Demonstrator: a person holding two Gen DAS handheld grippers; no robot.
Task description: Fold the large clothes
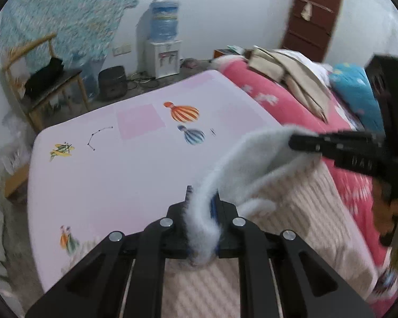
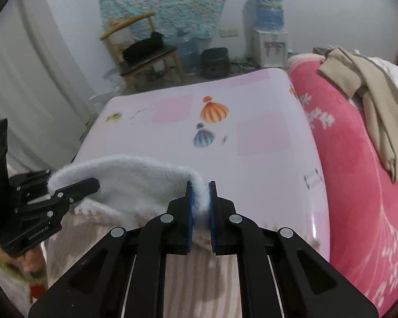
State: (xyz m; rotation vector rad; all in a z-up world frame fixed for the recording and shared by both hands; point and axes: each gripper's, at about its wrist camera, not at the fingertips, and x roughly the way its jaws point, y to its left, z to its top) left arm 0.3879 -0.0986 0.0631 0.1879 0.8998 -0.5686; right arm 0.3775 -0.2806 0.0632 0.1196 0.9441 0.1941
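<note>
Both the left gripper (image 1: 201, 206) and right gripper (image 2: 200, 201) are pinching the fluffy white hem (image 2: 124, 180); thick pile is probably risking slipping free

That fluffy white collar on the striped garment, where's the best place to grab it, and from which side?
Grip the white fuzzy collar along its thick top edge, one gripper near each end, coming from the hem side. The left gripper and right gripper already pinch it so, and the pink ribbed garment hangs below between them.
</note>
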